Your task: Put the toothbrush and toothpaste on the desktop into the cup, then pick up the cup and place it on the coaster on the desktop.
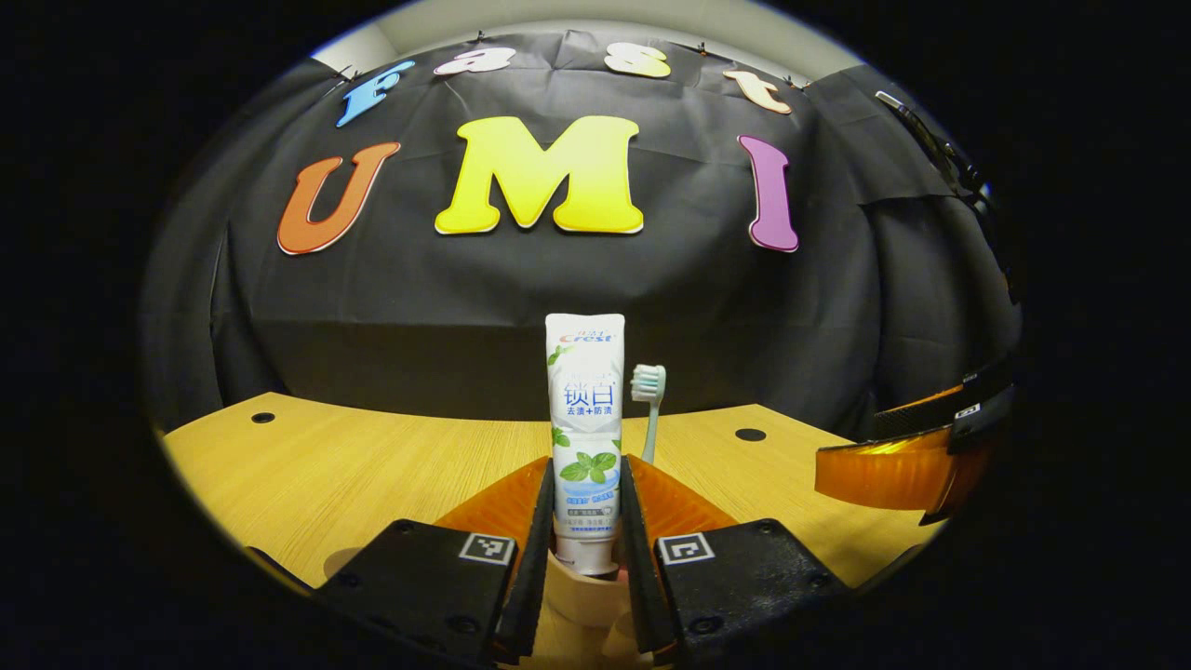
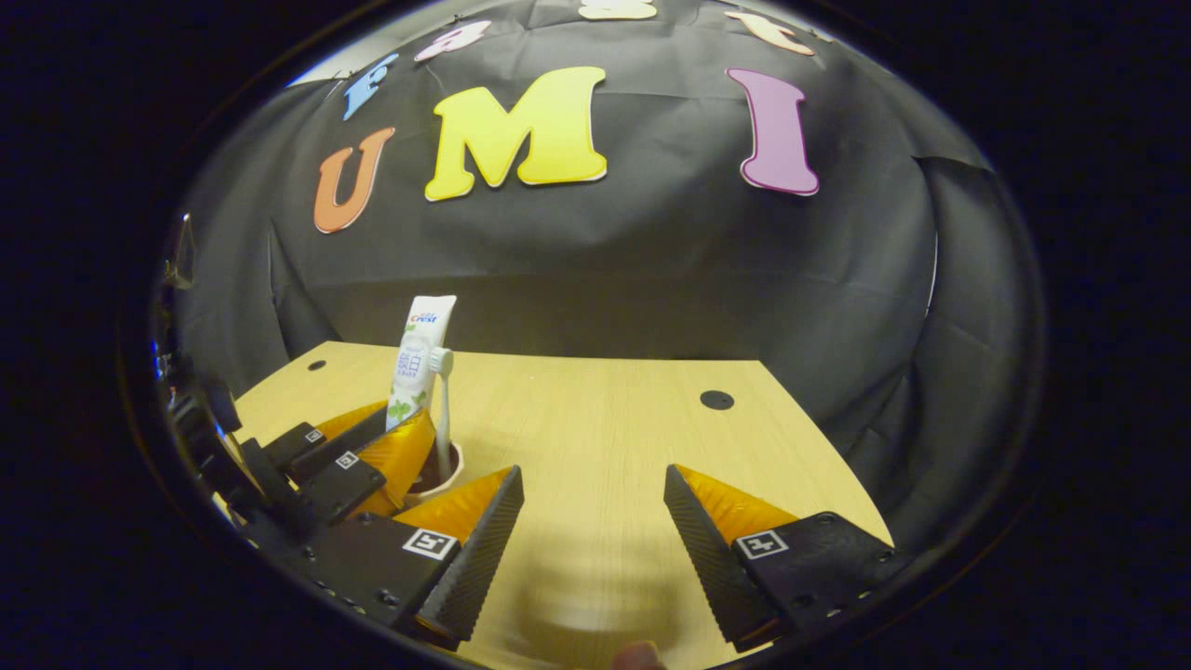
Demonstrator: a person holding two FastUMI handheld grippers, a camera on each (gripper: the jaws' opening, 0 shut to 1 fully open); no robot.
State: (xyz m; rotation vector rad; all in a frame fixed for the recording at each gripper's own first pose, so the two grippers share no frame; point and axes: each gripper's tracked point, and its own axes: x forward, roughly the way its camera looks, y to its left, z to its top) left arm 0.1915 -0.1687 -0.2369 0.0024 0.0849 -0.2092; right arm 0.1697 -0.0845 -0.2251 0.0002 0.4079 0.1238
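Left hand-held gripper (image 1: 584, 521) clamped on upright toothpaste (image 1: 584, 419) over cup (image 2: 437, 479); toothbrush (image 2: 441, 409) just beside toothpaste. Right hand-held gripper (image 2: 594, 521) apart, empty.

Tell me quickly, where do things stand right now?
Left gripper shut on white toothpaste tube, standing in pale cup. Right gripper open, empty. Pale-handled toothbrush already in cup. Nothing blocking.

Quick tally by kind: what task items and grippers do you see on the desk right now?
Toothpaste tube: 1
Toothbrush: 1
Cup: 1
Grippers: 2, left gripper and right gripper
Total: 5
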